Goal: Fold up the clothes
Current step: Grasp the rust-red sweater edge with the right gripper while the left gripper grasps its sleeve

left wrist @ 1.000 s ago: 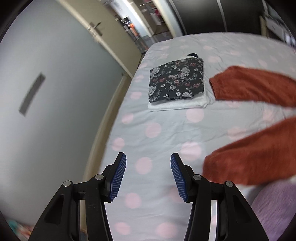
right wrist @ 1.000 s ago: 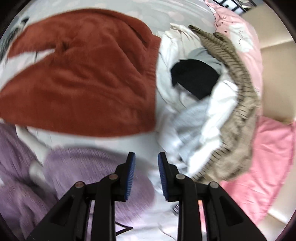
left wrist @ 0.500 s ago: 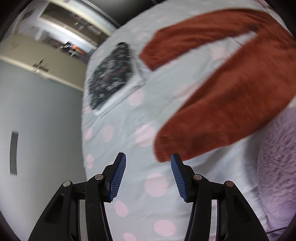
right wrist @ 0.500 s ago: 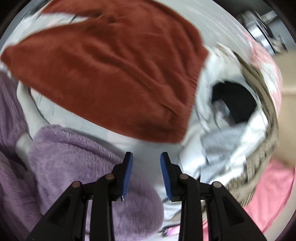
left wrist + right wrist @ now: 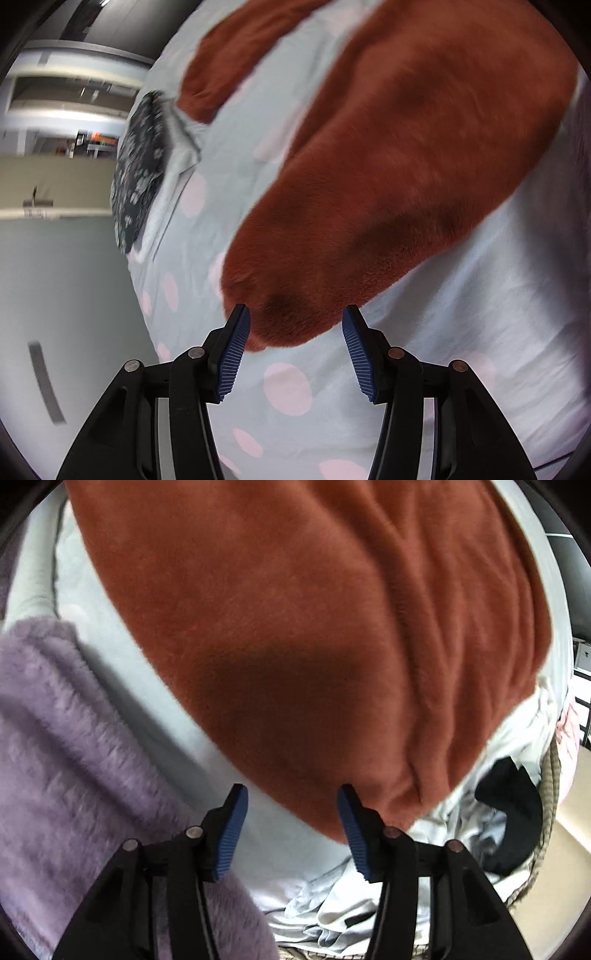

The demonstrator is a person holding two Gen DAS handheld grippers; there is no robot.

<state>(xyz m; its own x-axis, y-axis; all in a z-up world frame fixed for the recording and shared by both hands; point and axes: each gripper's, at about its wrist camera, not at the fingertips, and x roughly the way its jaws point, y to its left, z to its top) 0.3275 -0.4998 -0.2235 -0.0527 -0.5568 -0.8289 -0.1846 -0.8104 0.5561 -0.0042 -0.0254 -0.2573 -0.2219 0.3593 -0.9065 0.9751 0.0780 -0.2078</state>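
Two folded pieces (image 5: 144,166) already sit stacked at the bed's far left. The rust fleece garment (image 5: 388,177) lies flat and unfolded; my left gripper (image 5: 293,334) straddles its near leg end, my right gripper (image 5: 291,805) its near edge, both opening, neither gripping. A heap of clothes (image 5: 491,834) waits on the right.

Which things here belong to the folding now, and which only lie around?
In the job:
- rust-red fleece garment, spread on the bed
- left tool, jaws opening around a cuff end
- right tool, jaws opening at the garment's edge

Just lying about:
- folded floral stack
- purple fleece
- unfolded clothes pile
- dotted bedsheet
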